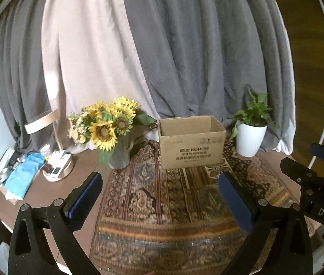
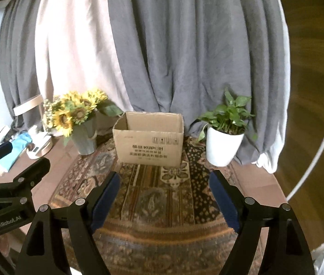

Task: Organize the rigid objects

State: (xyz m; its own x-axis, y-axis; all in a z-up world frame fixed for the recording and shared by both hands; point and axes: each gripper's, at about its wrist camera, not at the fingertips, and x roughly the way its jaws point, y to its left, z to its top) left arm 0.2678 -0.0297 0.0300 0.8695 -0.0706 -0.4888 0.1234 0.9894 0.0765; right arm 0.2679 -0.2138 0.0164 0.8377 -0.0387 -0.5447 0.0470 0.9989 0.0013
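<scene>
Both tongs [image 1: 160, 178] [image 2: 163, 181] agape, level above rug [image 2: 157, 197], facing cardboard box [image 2: 149, 145].

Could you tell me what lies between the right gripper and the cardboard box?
Only bare patterned rug lies between the open right gripper and the cardboard box; the right wrist view shows it.

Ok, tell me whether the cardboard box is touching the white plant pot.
Apart. The right wrist view shows patterned rug between the cardboard box and the white plant pot.
</scene>
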